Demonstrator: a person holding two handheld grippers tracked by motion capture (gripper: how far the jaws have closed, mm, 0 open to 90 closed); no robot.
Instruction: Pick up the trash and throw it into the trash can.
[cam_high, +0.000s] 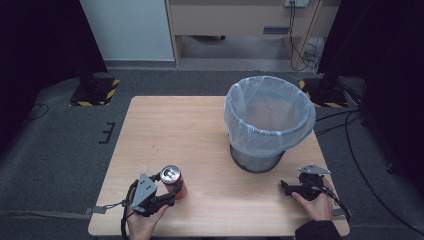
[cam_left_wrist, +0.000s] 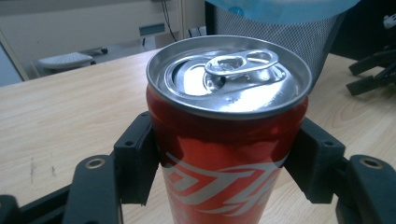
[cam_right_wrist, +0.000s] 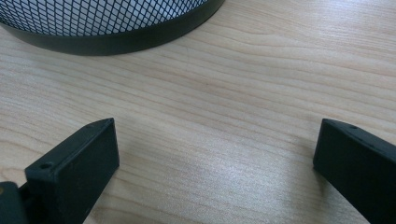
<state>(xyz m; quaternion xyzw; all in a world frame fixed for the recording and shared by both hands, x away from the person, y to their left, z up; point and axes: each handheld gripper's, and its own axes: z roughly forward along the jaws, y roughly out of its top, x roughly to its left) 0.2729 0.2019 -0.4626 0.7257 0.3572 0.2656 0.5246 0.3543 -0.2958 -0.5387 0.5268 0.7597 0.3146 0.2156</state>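
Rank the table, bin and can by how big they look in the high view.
1. Table, largest by far.
2. Bin, with its blue liner.
3. Can, smallest, clamped in the left gripper.
The can sits nearer the camera than the bin, yet looks far smaller, so the order is safe.

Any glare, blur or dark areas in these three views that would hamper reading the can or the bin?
High view: table evenly lit, surroundings dark, can small but sharp. Left gripper view: bright glare on the can's lid, background soft. Right gripper view: soft shadows under the pads, the bin's mesh crisp.
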